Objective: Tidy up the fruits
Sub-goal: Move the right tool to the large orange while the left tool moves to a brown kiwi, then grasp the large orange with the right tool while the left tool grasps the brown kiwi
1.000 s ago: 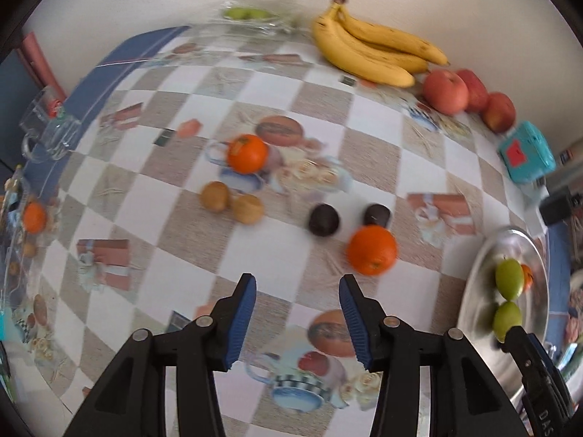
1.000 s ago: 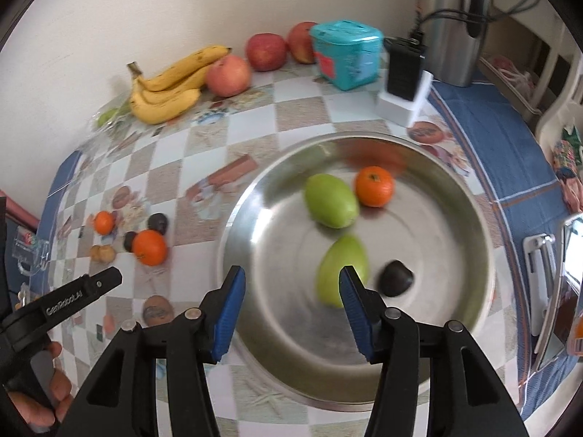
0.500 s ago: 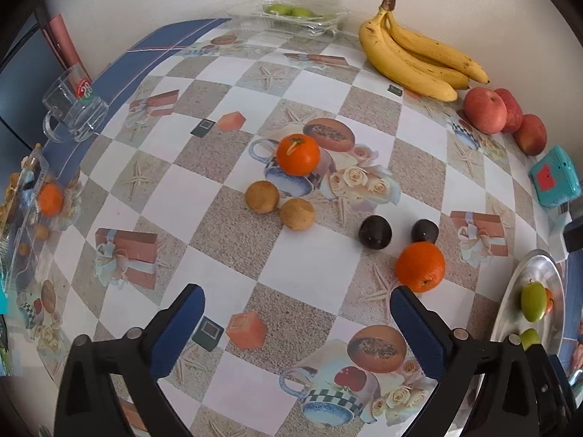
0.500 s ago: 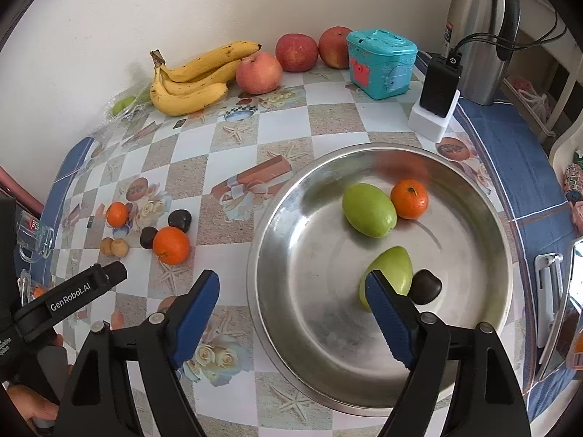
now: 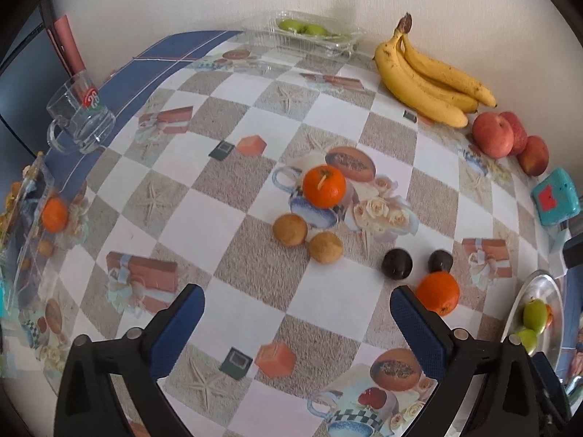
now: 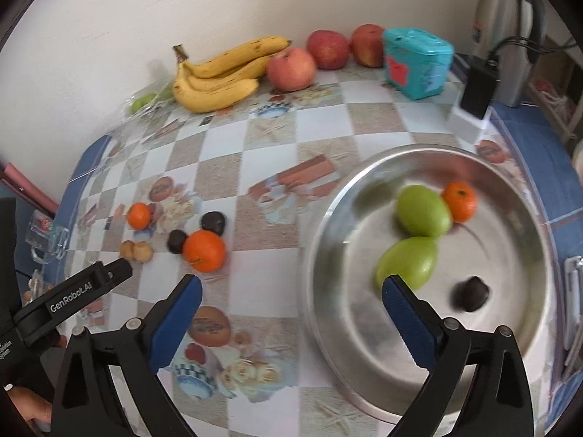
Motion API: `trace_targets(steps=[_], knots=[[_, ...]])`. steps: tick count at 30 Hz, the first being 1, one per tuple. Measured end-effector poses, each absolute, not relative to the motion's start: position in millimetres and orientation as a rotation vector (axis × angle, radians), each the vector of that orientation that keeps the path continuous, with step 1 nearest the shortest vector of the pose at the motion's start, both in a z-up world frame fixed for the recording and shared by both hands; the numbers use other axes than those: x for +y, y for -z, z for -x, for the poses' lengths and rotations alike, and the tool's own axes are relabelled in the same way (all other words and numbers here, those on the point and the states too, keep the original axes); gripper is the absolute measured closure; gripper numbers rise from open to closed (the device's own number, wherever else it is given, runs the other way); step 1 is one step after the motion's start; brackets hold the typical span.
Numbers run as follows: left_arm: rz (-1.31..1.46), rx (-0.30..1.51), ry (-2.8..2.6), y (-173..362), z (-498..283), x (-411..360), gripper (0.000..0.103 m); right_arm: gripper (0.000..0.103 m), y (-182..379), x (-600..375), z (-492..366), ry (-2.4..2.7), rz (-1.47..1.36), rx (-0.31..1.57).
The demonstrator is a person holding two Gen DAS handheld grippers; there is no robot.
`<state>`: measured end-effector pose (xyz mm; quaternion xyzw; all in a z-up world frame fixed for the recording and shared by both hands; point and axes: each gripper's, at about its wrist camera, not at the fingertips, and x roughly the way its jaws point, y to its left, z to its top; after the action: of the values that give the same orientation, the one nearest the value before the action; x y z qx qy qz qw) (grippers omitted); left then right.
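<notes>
The left claw [image 5: 297,315] is wide apart and empty; the round orange [image 5: 437,292] just ahead looks firm, so pinch its middle.

Left tool [image 5: 297,311] tilted steeply down, jaws wide, empty, right tool [image 6: 291,300] likewise, jaws opening

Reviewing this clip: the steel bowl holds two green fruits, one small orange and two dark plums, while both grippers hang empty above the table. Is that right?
Not quite. The right wrist view shows only one dark plum in the steel bowl, beside the two green fruits and the small orange. The other two plums lie on the table. The left gripper is empty; the right gripper, empty too, is opening.
</notes>
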<state>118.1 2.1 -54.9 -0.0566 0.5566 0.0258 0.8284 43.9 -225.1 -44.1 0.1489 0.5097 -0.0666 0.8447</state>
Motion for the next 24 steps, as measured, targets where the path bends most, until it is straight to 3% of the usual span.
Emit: trace_targets(steps=[11, 20, 24], knots=[[0.188, 1.141, 0.079, 39.0, -148.3, 29.1, 0.0, 0.004, 39.2, -182.2, -68.4, 0.053, -0.26, 1.008], [0.223, 1.211, 0.048, 69.4, -171.0, 49.2, 0.001, 0.004, 67.9, -160.0, -91.7, 0.038, -0.256, 1.06], [0.285, 1.262, 0.073, 87.4, -176.1, 48.1, 0.014, 0.004, 82.8, -159.2, -98.3, 0.061, -0.255, 1.087]])
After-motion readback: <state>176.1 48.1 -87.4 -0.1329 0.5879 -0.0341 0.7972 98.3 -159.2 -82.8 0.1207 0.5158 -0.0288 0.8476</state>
